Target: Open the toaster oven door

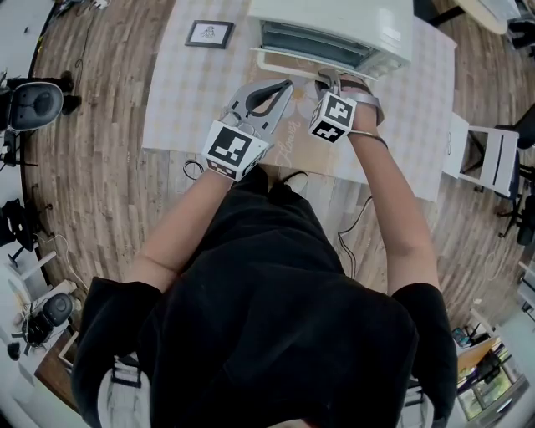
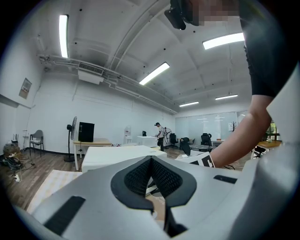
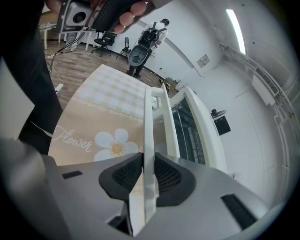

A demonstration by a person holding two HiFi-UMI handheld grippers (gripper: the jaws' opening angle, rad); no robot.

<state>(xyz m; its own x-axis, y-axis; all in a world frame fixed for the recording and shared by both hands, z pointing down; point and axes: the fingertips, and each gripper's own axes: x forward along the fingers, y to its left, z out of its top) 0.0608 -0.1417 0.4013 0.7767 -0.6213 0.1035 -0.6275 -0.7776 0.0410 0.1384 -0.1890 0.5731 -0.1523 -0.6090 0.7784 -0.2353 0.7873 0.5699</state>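
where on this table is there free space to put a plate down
Bare cloth lies between the picture frame and the left tool, and right of the toaster oven toward the cloth's right edge. Crowded in front of the oven: the right tool grips the door handle there.

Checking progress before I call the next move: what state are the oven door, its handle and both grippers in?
toaster oven door: swung down and open, with the rack inside showing.
door handle: clamped between the right gripper's pads.
right gripper: shut on the door handle.
left gripper: shut, nothing between its jaws.
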